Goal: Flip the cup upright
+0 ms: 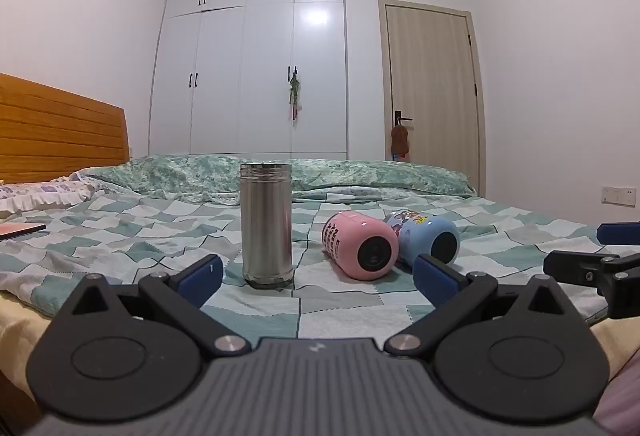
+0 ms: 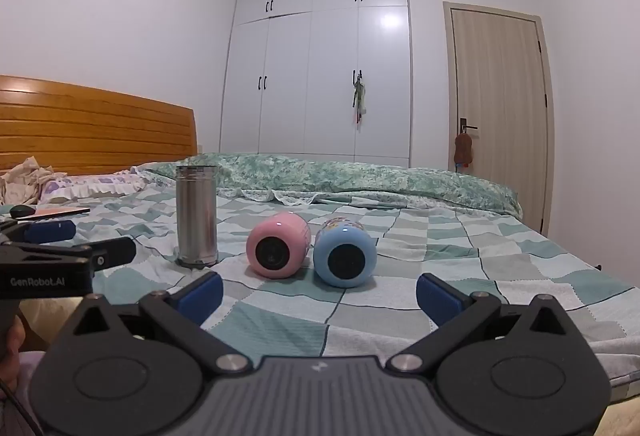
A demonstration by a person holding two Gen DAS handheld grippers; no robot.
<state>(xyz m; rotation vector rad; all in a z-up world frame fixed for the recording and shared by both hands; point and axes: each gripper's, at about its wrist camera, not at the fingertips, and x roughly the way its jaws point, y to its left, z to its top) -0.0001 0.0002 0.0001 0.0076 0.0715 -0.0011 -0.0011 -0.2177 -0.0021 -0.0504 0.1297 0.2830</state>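
Observation:
A steel cup (image 1: 266,224) stands upright on the checked bedspread (image 1: 120,236). A pink cup (image 1: 362,246) and a blue cup (image 1: 430,238) lie on their sides beside each other, bases facing me. My left gripper (image 1: 318,276) is open and empty, just short of the steel and pink cups. In the right wrist view the steel cup (image 2: 197,215), pink cup (image 2: 278,246) and blue cup (image 2: 345,252) lie ahead. My right gripper (image 2: 320,294) is open and empty, near the front of the pink and blue cups.
A wooden headboard (image 2: 96,123) and pillows are at the left. A folded green quilt (image 2: 360,179) lies along the far side. A book (image 2: 60,211) and a dark object lie at the left. The white wardrobe (image 2: 316,75) and door (image 2: 500,87) stand behind.

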